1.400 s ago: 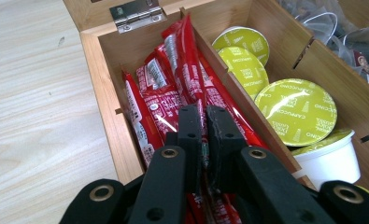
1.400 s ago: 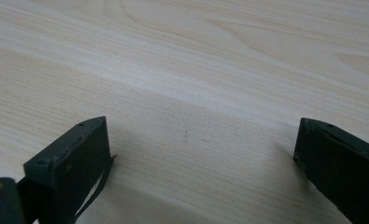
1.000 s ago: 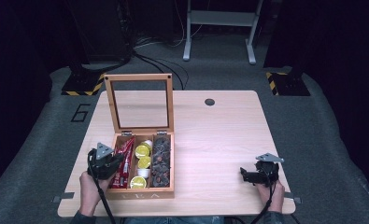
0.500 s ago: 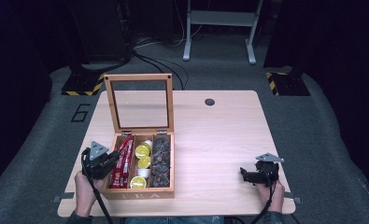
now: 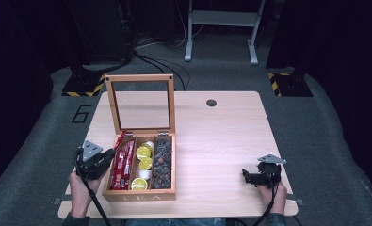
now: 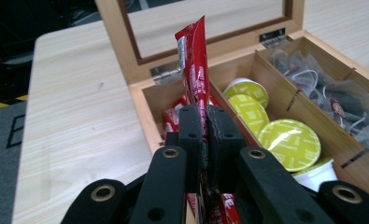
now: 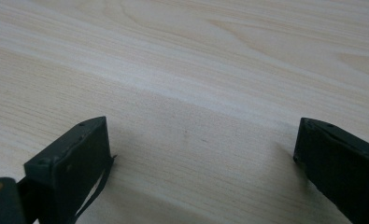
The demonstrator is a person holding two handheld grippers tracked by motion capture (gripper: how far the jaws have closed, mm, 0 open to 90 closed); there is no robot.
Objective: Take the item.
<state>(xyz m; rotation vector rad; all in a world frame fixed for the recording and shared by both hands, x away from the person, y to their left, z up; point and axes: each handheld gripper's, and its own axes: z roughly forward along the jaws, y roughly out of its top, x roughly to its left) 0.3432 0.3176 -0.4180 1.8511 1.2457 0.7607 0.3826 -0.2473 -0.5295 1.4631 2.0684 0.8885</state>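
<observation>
An open wooden tea box (image 5: 139, 194) lies on the table with its glass lid (image 5: 140, 104) standing upright. Its left compartment holds red sachets (image 5: 123, 163), the middle one yellow-green capsules (image 6: 288, 143), the right one dark tea bags (image 6: 345, 103). My left gripper (image 6: 204, 116) is shut on one red sachet (image 6: 192, 60), which sticks up from the jaws over the box's left compartment. In the high view this left gripper (image 5: 107, 158) sits at the box's left wall. My right gripper (image 5: 245, 176) rests low over bare table at the front right, open, with nothing between its fingers (image 7: 74, 161).
The table (image 5: 221, 136) has a round cable hole (image 5: 211, 102) near its back edge. A white stand (image 5: 221, 28) and cables lie on the dark floor behind. Bare wood stretches between the box and the right gripper.
The left gripper has drawn back to the left by a little, toward the box's left wall, with the red sachet in it. The right gripper has not moved.
</observation>
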